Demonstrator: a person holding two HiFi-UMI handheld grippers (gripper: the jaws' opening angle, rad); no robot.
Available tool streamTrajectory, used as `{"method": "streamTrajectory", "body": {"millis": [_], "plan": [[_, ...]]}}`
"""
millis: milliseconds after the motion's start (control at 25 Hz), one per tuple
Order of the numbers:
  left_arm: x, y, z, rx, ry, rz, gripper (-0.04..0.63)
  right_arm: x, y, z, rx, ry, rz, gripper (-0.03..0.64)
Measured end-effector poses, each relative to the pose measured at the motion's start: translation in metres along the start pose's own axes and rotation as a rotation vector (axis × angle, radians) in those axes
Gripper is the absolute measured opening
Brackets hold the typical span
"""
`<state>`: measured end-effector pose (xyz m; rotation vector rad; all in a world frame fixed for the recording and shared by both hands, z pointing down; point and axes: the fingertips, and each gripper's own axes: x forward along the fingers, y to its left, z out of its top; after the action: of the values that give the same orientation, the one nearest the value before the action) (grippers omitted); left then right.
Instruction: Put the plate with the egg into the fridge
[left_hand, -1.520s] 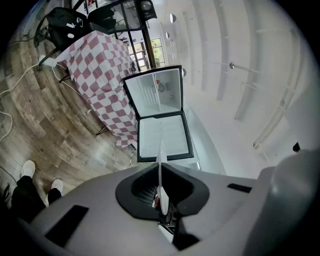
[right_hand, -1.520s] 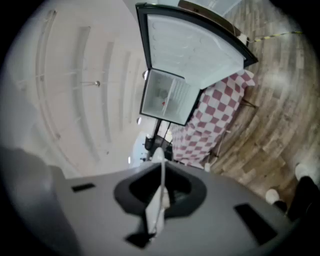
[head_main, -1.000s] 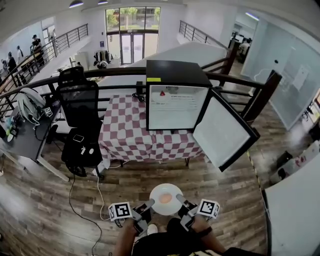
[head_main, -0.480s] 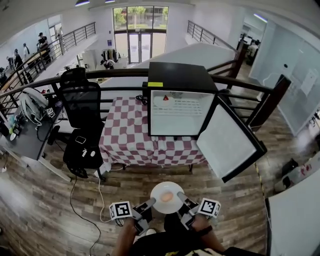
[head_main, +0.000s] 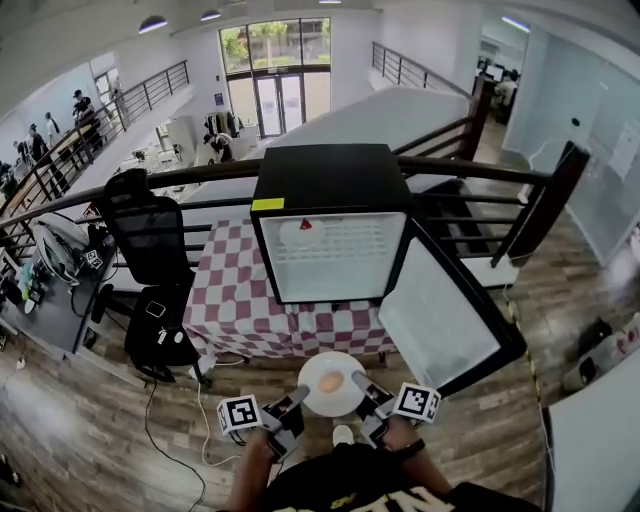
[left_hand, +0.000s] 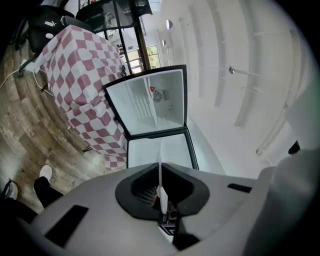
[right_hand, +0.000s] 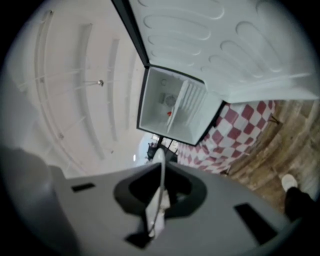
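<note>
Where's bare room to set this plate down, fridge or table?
The fridge interior looks bare, bounded by its black casing and the open door at right. The checkered tablecloth left of the fridge is bare up to the chair. Crowded: the desk at far left.

Fridge (head_main: 335, 255) stands open; its door (head_main: 440, 320) juts out at right.

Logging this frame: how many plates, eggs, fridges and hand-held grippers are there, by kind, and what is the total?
plate: 1
egg: 1
fridge: 1
hand-held grippers: 2, the left hand-held gripper and the right hand-held gripper, each shut on the plate's rim
Total: 5
</note>
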<state>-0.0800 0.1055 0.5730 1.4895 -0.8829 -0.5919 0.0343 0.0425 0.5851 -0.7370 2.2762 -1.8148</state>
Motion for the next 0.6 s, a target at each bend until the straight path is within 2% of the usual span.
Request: {"method": "streamTrajectory", "body": {"millis": [200,440,600], "plan": [[0.039,-0.01,-0.002,-0.034,-0.003,-0.005,0.031,-0.002,-0.01,0.031,0.027,0.002,0.008,0.028],[0.056,0.005,-0.002,-0.066,-0.018,0.047,0.031,0.002,-0.03,0.039,0.095,0.021,-0.006,0.028],[0.063,0.008,0.005,-0.081,-0.034,0.054,0.031,0.015,-0.033,0.051,0.073,0.021,0.06,0.028]]}}
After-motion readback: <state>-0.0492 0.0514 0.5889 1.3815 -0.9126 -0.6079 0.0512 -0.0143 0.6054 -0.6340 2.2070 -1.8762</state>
